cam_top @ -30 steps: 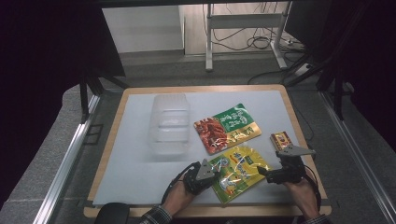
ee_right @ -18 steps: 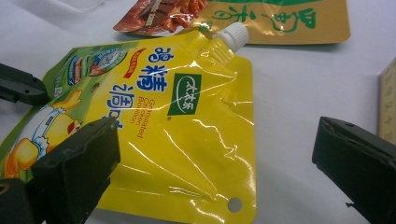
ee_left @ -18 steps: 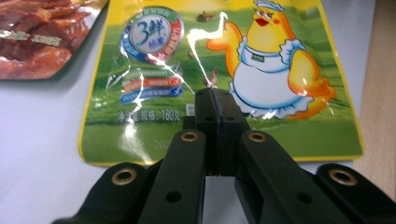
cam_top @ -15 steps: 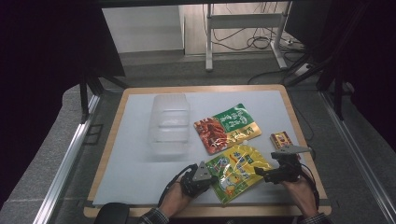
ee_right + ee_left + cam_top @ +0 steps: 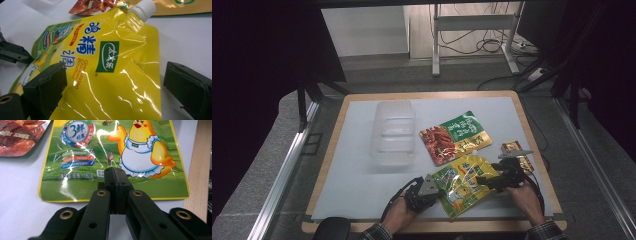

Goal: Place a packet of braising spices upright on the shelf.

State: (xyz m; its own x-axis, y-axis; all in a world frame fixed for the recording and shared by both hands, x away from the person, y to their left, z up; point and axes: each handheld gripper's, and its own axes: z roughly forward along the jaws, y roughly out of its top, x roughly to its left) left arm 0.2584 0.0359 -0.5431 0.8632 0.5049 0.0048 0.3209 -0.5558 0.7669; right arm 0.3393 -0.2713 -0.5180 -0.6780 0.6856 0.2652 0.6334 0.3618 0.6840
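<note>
- from the high view i saw the whole table: the yellow chicken bouillon pouch lay near my edge, with a red-and-green snack bag just beyond it, a clear plastic container to their left and a small brown packet by the right edge.
- my right gripper view added the pouch's white screw cap at its upper corner; my left gripper view showed the bottom end instead, with a cartoon chicken in an apron.
- my left gripper sat at the pouch's left end; its jaws were pressed together and i held the bottom edge of the pouch between them.
- my right gripper stood at the pouch's right end; its jaws were wide, had just been closing a little, and straddled the pouch without pressing on it.
- the pouch lay flat between both grippers, tilted slantwise to the table edge.
- readable print: "granulated chicken bouillon" in orange, large blue chinese characters, a green logo patch, "3鲜" in a round badge, and "180克" near the bottom.
</note>
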